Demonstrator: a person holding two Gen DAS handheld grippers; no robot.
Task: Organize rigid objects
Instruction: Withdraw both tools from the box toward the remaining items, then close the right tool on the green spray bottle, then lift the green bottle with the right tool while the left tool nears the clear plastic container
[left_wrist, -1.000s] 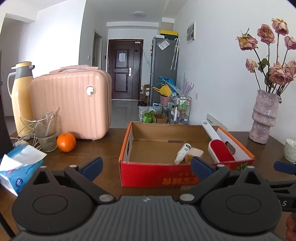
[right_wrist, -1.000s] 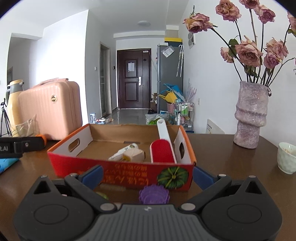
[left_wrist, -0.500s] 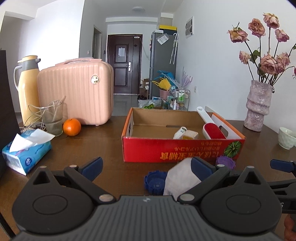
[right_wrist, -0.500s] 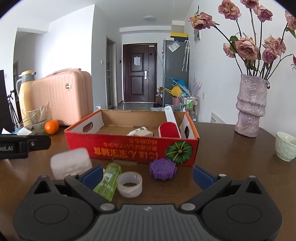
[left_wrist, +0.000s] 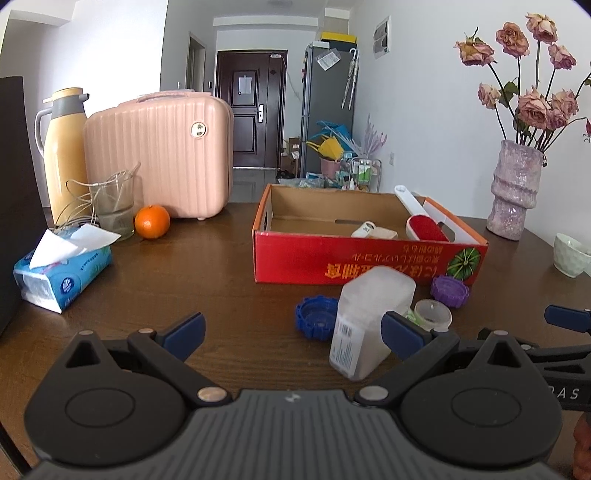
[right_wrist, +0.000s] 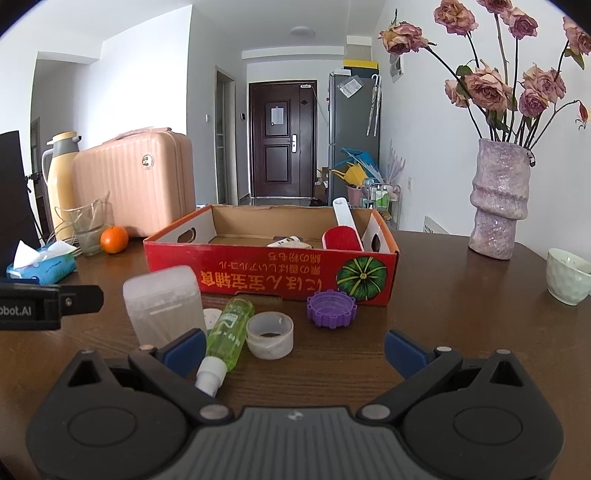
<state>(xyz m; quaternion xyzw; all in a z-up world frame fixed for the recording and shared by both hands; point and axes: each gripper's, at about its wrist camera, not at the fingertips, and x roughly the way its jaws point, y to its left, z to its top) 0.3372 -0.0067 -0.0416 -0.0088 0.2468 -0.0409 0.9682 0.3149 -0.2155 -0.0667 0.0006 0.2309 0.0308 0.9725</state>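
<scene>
Both tongs hang spread wide above the tabletop (right_wrist: 443, 295), gripping nothing: left tongs (left_wrist: 291, 330), right tongs (right_wrist: 295, 345). Before the red cardboard box (right_wrist: 271, 275) lie a frosted plastic container (right_wrist: 162, 304), a green bottle (right_wrist: 227, 330), a tape roll (right_wrist: 269, 334), a purple cap (right_wrist: 331, 308) and a blue cap (left_wrist: 317, 321). Inside the box rests a red lint brush (right_wrist: 341, 232).

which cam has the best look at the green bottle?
Right wrist. The green bottle lies on its side in full view on the table, white cap toward the camera, between the frosted plastic container and the tape roll. In the left wrist view only a green sliver shows behind the container.
</scene>
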